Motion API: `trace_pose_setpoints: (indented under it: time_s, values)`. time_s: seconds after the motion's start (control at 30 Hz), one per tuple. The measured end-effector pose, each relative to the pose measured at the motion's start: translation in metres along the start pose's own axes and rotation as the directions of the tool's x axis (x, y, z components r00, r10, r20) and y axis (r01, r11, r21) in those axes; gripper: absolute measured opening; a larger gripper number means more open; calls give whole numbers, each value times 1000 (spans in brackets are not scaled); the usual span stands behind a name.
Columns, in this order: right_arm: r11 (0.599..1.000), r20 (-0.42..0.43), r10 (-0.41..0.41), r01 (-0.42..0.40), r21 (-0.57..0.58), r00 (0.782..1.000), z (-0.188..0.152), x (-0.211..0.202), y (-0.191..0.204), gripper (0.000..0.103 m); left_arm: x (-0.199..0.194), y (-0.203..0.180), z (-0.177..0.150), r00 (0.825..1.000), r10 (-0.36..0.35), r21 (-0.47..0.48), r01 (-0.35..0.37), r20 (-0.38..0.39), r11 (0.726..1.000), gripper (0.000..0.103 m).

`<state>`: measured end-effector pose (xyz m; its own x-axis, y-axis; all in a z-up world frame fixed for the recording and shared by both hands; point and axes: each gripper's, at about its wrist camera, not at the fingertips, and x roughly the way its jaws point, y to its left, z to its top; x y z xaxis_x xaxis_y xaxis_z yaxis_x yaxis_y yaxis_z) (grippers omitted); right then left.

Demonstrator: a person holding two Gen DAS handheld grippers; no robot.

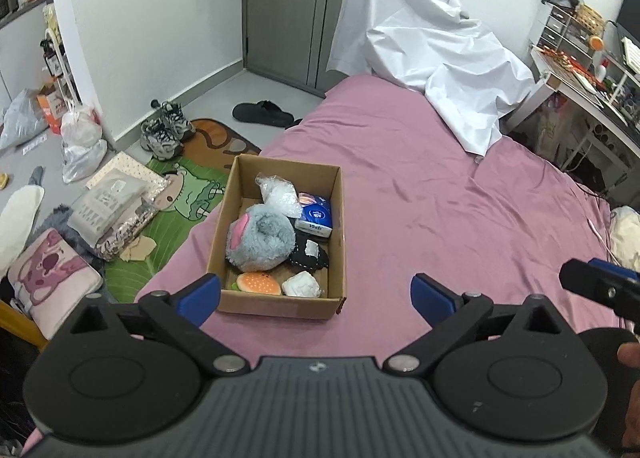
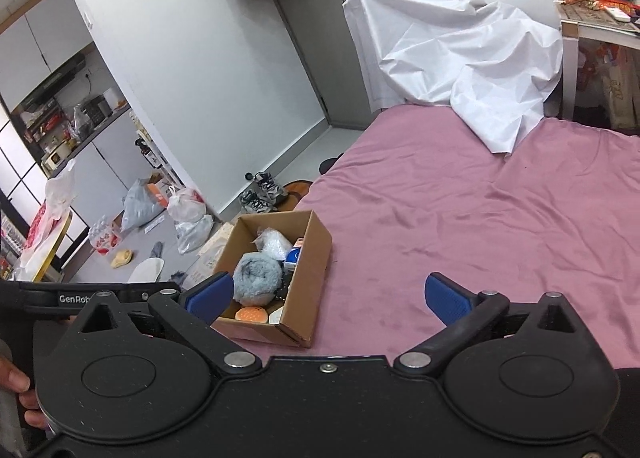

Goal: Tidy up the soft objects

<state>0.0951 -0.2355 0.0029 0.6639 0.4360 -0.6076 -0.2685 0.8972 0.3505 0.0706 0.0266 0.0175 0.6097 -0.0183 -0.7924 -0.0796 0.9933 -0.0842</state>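
A brown cardboard box (image 1: 336, 218) (image 2: 312, 270) stands on the pink bed near its left edge. Inside lie a grey furry plush (image 1: 258, 238) (image 2: 256, 278), an orange burger toy (image 1: 256, 283) (image 2: 251, 314), a white ball (image 1: 302, 285), a black pouch (image 1: 310, 254), a blue tissue pack (image 1: 316, 216) and a clear plastic bag (image 1: 278, 194) (image 2: 276, 244). My left gripper (image 1: 316, 296) hovers open above the box's near side, with nothing between its fingers. My right gripper (image 2: 328, 298) is open too, holds nothing, and is just right of the box. Its finger (image 1: 600, 282) shows at the right edge of the left wrist view.
A crumpled white sheet (image 1: 432, 54) (image 2: 472, 58) covers the bed's far end. The pink bedspread (image 1: 440, 198) (image 2: 480, 218) stretches right of the box. On the floor at left lie shoes (image 1: 166, 130), bags (image 1: 80, 142), a green mat (image 1: 176, 198) and cushions (image 1: 52, 278). A desk (image 1: 580, 86) stands at right.
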Motion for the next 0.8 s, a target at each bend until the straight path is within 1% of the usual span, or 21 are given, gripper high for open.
trace_pose_setpoints:
  time_s: [0.33,0.6,0.8]
  values:
    - [999,-15,3,-4,-32,1000,-5,-18,3,103,-23,-3,-8,1000,-7,40,6,29,999,101]
    - [999,-24,18,-19,-50,1000,-12,-25,8,103,-31,-1,-18,1000,4,35,-5,30,999,101]
    - [997,-53,26,-29,-67,998,-22,-27,16,103,-39,0,-22,999,5,36,-6,40,999,101]
